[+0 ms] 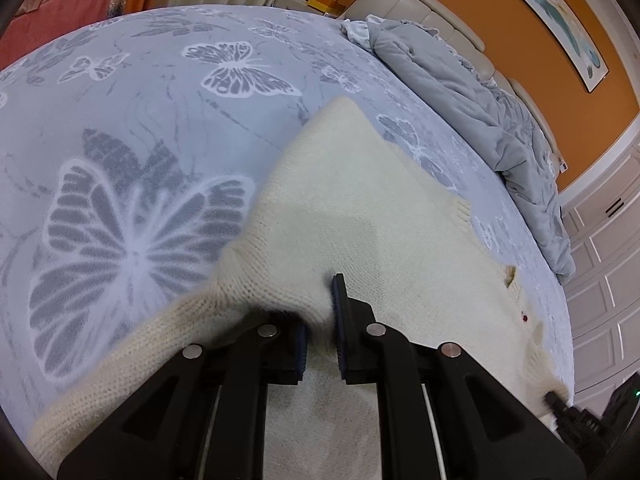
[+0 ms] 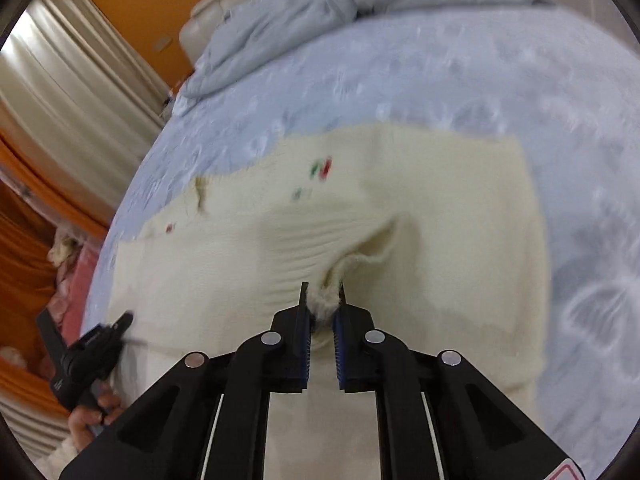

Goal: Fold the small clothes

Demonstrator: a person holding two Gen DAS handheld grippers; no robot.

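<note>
**Both grippers clamped on a cream sweater on the bed**

A cream knitted sweater (image 2: 400, 184) lies spread flat on a pale blue bedsheet with a grey-and-white butterfly print (image 1: 132, 128). Small red and green marks show on its far-left part in the right wrist view.

The left gripper (image 1: 320, 312) has its jaws narrow, with a bunched fold of the knit pinched between the dark blue pads; a ribbed sleeve or hem drapes over its left finger. In the right wrist view it sits at the sweater's near-left edge, held by a hand (image 2: 90, 416).

The right gripper (image 2: 322, 300) has its jaws narrow, gripping a raised tuft of the knit, with wrinkles spreading away from it.

A crumpled grey quilt (image 1: 480, 120) lies along the far side, against a beige padded headboard (image 1: 420, 12).
</note>
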